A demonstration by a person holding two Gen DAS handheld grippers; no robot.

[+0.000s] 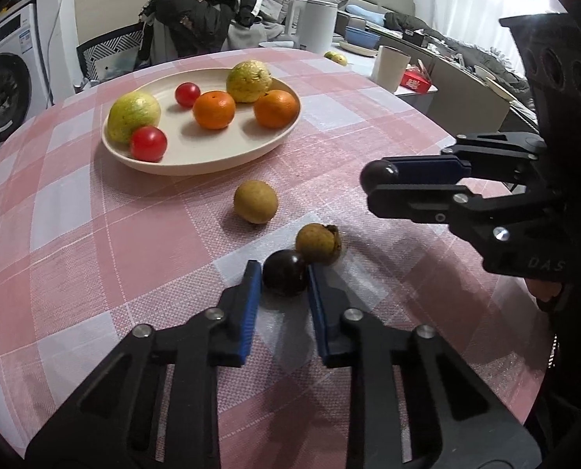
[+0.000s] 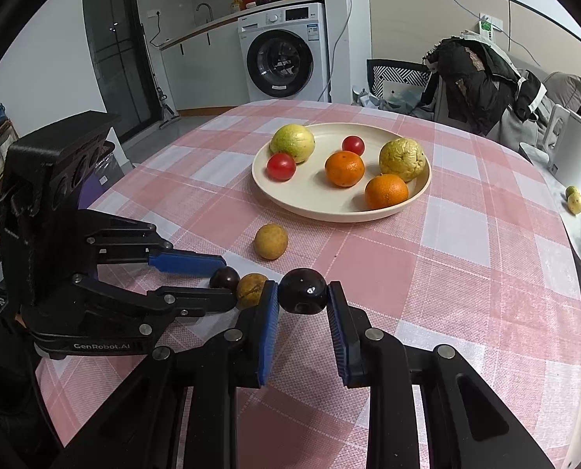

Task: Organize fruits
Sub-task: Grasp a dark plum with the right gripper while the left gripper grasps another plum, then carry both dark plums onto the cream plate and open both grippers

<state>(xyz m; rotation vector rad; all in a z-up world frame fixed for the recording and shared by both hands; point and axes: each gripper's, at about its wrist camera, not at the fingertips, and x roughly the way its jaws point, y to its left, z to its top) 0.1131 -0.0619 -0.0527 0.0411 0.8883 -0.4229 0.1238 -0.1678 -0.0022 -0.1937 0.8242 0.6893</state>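
Left wrist view: left gripper point(image 1: 284, 279), blue fingers point(image 1: 251, 305) closed on a small dark round fruit point(image 1: 284, 277) sitting on the table. Underside of that fruit is hidden by its own shadow. A brown fruit with a cracked shell point(image 1: 318, 249) touches it on the far right side. Another brown fruit, whole point(image 1: 255, 201), lies apart, toward the plate.

Right wrist view: right gripper point(image 2: 303, 293), fingers narrow, holding a second dark round fruit point(image 2: 303, 291) between the blue pads. Cannot tell if it is lifted clear of the cloth. The left gripper enters from the left there, its lower finger partly covering the first dark fruit point(image 2: 225, 276).

Cream plate point(image 1: 196, 164) stands farther back on the table, holding two oranges point(image 1: 214, 110), two red tomatoes point(image 1: 148, 143) and two yellow-green fruits point(image 1: 134, 115). Open checked pink cloth point(image 1: 75, 234) lies between the grippers and the plate, and wide to the left.

Table edge curves away at the right. Beyond it are a cup point(image 1: 390, 68), a white kettle point(image 1: 316, 25) and a small yellow fruit point(image 1: 336, 56). Gripper bodies are cut off at the bottom of both views.
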